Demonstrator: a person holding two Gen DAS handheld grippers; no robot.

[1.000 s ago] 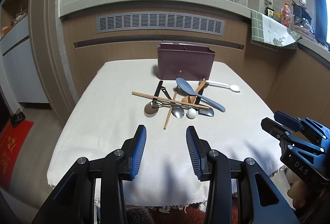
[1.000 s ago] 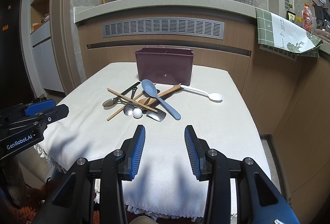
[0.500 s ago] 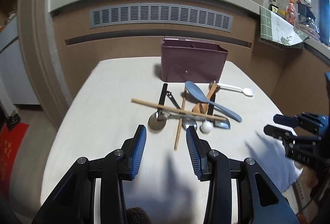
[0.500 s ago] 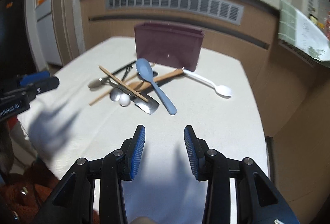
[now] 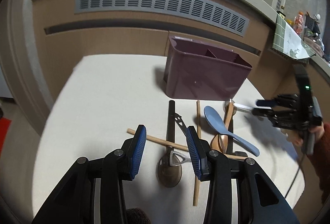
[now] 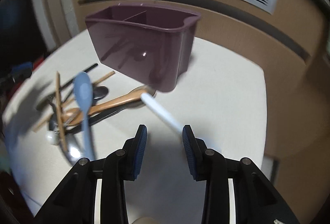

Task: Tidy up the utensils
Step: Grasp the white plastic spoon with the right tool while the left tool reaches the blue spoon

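Note:
A purple divided holder (image 5: 206,77) (image 6: 144,48) stands at the back of the cloth-covered table (image 5: 103,100). In front of it lies a heap of utensils: a blue spoon (image 5: 216,123) (image 6: 83,92), a wooden spoon (image 6: 115,104), chopsticks (image 5: 160,141) and metal spoons. My left gripper (image 5: 166,149) hangs open over the heap's left part, above a chopstick and a black-handled utensil. My right gripper (image 6: 165,141) is open with its jaws closing. The white spoon's handle (image 6: 160,112) reaches just inside its right fingertip, and the pads do not press on it.
Behind the table runs a brown counter front with a grey vent grille (image 5: 160,5). A green cloth (image 5: 288,40) hangs from the counter at the right. A hand in a red sleeve (image 5: 321,141) holds the right gripper (image 5: 266,108) near the table's right edge.
Both grippers have moved forward over the table to the heap. The right one has tipped down and rolled, coming in on the white spoon with slightly narrower jaws.

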